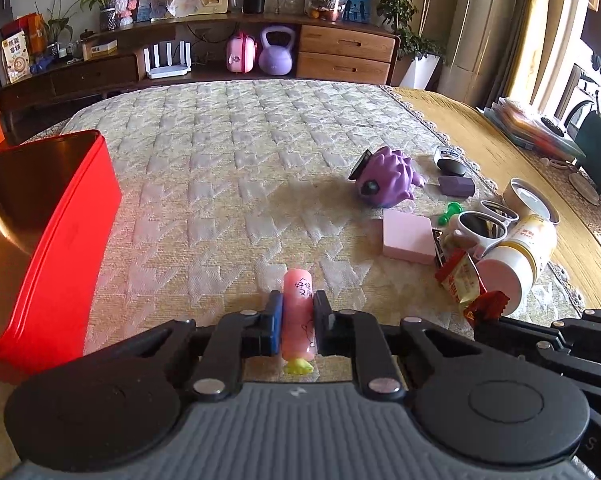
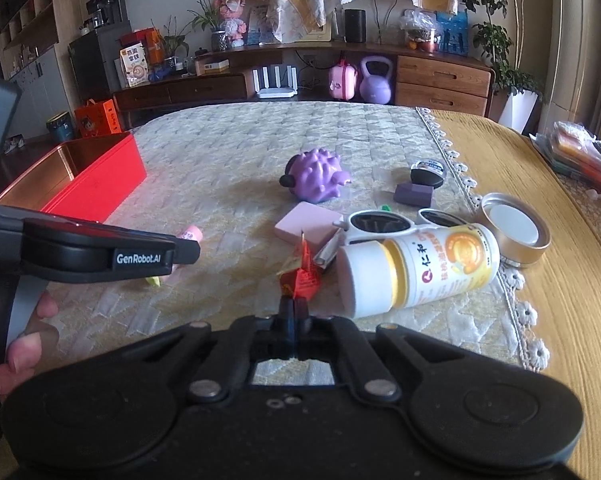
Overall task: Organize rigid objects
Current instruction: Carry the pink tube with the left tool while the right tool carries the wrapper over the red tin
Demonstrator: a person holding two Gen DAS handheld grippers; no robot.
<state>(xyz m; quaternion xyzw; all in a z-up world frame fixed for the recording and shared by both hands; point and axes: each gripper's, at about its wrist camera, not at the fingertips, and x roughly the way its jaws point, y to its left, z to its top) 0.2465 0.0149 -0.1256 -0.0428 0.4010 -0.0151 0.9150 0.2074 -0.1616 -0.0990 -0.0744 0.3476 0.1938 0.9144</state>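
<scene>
On the quilted counter a red box stands open at the left, the white bottle lies toppled, the left claw clamps 1 pink tube, and the right claw pinches a red wrapper

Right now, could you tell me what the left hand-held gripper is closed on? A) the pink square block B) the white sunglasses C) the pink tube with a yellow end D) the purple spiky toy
C: the left hand-held gripper has both pads pressed against the pink tube, while the toy, sunglasses and block lie untouched on the cloth.
</scene>
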